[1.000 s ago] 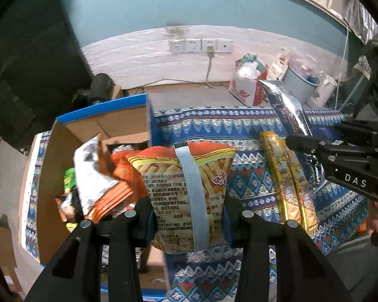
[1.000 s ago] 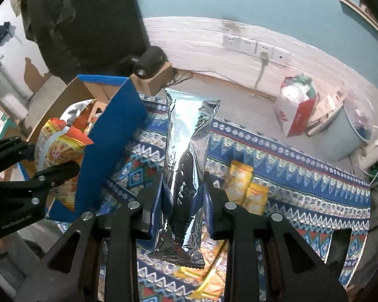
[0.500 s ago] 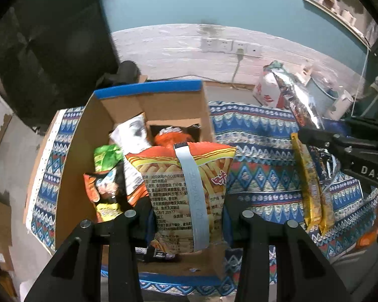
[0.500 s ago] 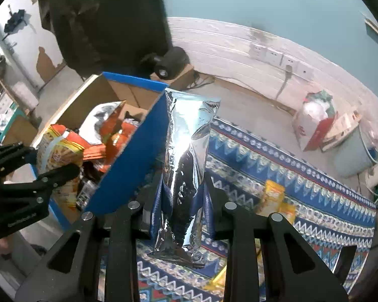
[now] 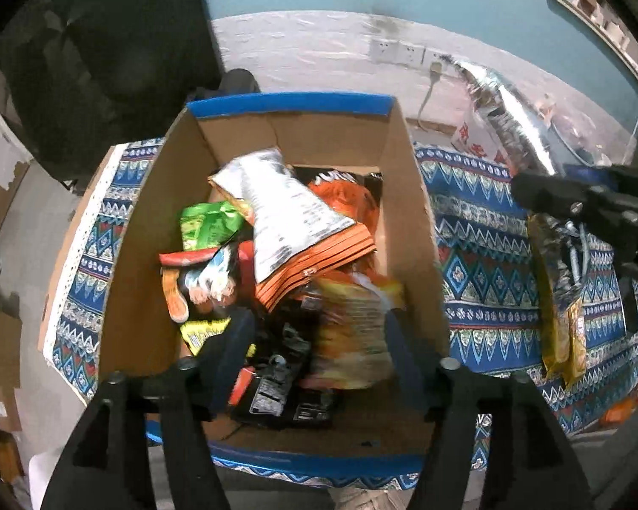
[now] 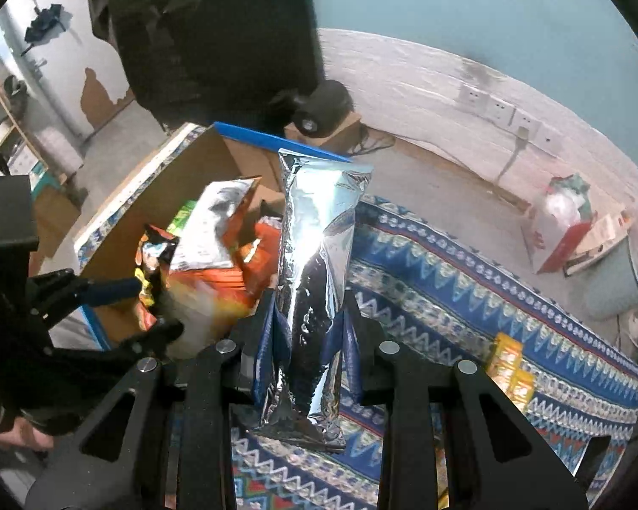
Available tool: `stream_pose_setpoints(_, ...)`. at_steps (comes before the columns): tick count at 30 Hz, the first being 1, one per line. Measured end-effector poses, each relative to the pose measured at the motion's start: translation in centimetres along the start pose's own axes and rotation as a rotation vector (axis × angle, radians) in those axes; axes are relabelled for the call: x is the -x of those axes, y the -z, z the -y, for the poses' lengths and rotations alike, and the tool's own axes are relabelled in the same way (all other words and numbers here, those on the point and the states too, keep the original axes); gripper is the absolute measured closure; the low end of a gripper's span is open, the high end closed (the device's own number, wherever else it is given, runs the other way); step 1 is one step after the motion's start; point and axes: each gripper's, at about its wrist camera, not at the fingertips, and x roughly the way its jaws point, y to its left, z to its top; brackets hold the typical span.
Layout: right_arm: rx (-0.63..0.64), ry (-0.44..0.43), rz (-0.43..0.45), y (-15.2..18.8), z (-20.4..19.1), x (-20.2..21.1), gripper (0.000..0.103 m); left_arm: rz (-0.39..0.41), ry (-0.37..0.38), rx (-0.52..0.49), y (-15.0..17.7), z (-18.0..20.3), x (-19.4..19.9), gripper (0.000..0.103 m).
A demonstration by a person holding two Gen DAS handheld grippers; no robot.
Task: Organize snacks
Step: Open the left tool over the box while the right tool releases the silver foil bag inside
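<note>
The orange-and-yellow snack bag [image 5: 353, 331], a crinkled foil pouch blurred by motion, lay between the fingers of the left gripper [image 5: 314, 340] inside the cardboard box [image 5: 408, 195]. The jaws had just been opening, and the pads stood clear of the bag. Glossy packets filled the corrugated, blue-edged box: a white-and-orange printed bag [image 5: 293, 221], a green packet [image 5: 208, 225] and a black wrapper [image 5: 276, 391]. The right gripper [image 6: 308, 331] was clamped on an upright, creased silver foil pouch [image 6: 314, 263], held just beside the box's right wall. A woven blue patterned cloth [image 5: 485, 263] covered the table beneath. Long yellow packets [image 5: 553, 297] lay flat on the cloth.
</note>
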Motion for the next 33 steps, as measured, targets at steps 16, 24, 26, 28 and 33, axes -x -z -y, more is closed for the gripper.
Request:
stream_pose_setpoints(16, -0.007, -0.068, -0.038, -3.6, -3.2, -4.4, 0.076, 0.056, -0.085, 0.097, -0.9, -6.3, 1.7, 0.031)
stream_pose_setpoints(24, 0.014, -0.068, -0.063, -5.2, -4.4, -6.8, 0.076, 0.077, -0.118, 0.125, -1.4, -8.6, 2.0, 0.03)
stream_pose_setpoints(26, 0.018, -0.064, -0.069, -5.5, -4.5, -7.3, 0.076, 0.082, -0.135, 0.129, -1.6, -9.1, 2.1, 0.029)
stream_pose_setpoints(28, 0.018, -0.065, -0.074, -5.6, -4.5, -7.8, 0.076, 0.085, -0.139, 0.138, -1.7, -9.6, 2.0, 0.028)
stream_pose_setpoints(33, 0.029, -0.064, -0.109, -5.6, -4.6, -8.5, 0.065, 0.078, -0.133, 0.166, -1.9, -10.4, 1.8, 0.028)
